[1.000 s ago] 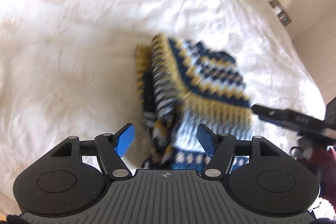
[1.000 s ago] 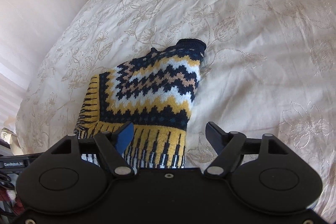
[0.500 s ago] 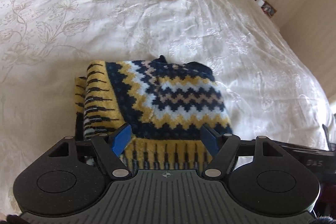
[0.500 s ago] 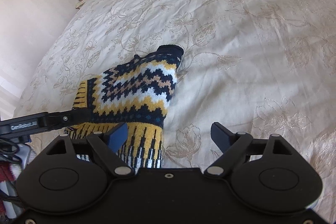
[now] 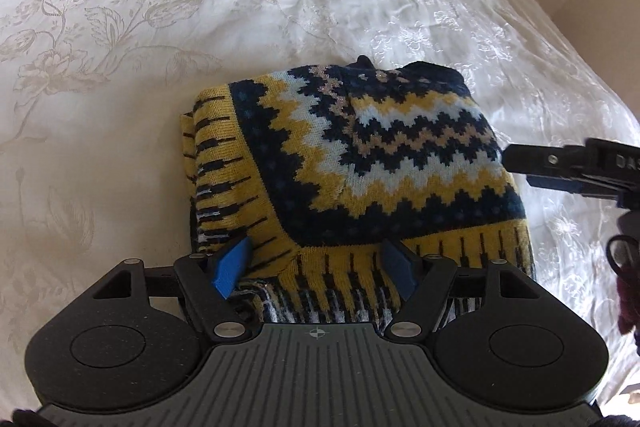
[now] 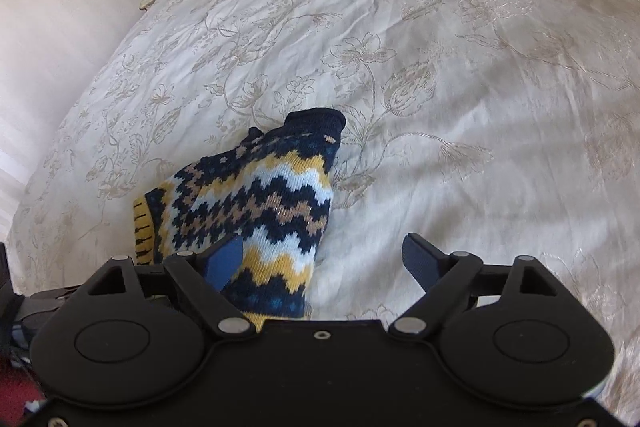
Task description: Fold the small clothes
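White letters "DAS" (cut off at the frame edge) stand on the right claw's black side arm.

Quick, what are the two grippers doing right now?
Left gripper: open over the sweater, holding nothing.
Right gripper: open, just been widening, holding nothing.

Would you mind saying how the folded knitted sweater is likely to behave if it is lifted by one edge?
The knitted sweater would probably droop and unfold, since it lies in soft, loose layers. Its thick knit suggests it should grip rather than slip. It looks light, though chunky.
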### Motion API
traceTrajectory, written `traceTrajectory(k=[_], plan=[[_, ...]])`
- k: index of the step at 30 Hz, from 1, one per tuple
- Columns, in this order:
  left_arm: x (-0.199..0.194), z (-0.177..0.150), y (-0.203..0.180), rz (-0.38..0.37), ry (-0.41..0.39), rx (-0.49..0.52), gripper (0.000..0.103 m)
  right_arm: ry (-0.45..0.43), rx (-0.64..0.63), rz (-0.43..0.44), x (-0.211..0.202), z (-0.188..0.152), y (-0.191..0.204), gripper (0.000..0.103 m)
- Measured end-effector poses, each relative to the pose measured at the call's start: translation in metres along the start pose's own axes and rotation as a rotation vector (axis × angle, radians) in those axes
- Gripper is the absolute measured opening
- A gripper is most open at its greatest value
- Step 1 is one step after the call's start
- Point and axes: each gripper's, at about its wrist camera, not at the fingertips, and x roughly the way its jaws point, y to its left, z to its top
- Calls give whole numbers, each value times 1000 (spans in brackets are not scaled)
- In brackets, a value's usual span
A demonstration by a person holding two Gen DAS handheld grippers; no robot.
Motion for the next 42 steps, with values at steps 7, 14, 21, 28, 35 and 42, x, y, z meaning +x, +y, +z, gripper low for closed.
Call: traceTrajectory(k=[7,14,21,28,35,42], plan=[[1,1,2,-11,6,-10,70,131,-88,-129,67,31,7,95],[4,5,4,-7,17,-27,71,205,-169,-164,98,39,12,103],[4,5,4,-7,19,-24,71,98,-174,-88,42,24,14,102],[7,6,0,11,26,-17,72,146,-225,-111,15,-30,18,102],[14,8,-11,59,40,17,81,143,-187,-148,34,-42,19,102],[19,11,-26,95,81,55,95,104,-193,-130,22,-47,18,102]])
